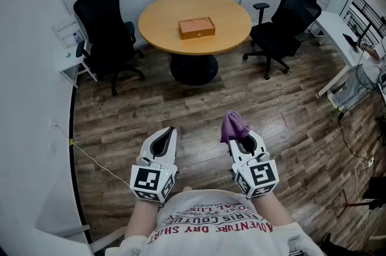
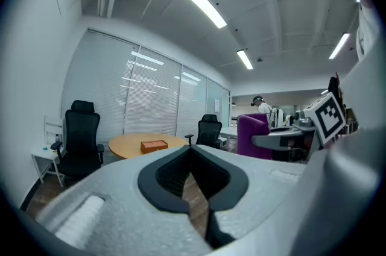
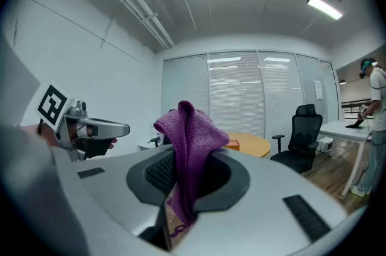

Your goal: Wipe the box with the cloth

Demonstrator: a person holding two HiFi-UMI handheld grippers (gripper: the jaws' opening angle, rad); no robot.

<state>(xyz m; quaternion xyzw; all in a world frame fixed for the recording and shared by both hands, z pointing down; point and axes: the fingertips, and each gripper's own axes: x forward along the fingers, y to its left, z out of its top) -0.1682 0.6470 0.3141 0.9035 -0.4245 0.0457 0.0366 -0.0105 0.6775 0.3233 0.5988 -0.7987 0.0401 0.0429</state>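
Observation:
An orange-brown box [image 1: 196,27] lies near the middle of a round wooden table [image 1: 163,20] far ahead across the room. My right gripper [image 1: 240,137] is held low in front of my body, shut on a purple cloth [image 1: 233,124] that bunches up above its jaws. My left gripper [image 1: 161,143] sits beside it at the same height, shut with nothing in it. In the left gripper view the box [image 2: 154,144] shows small beyond the jaws, and the cloth [image 2: 253,134] is off to the right. The cloth [image 3: 190,140] fills the centre of the right gripper view.
Black office chairs stand to the left [image 1: 102,26] and right [image 1: 286,20] of the table. A small white side table [image 1: 72,50] is by the left wall and a white desk [image 1: 338,44] at the right. Wooden floor stretches between me and the table. A person [image 2: 260,105] stands far off.

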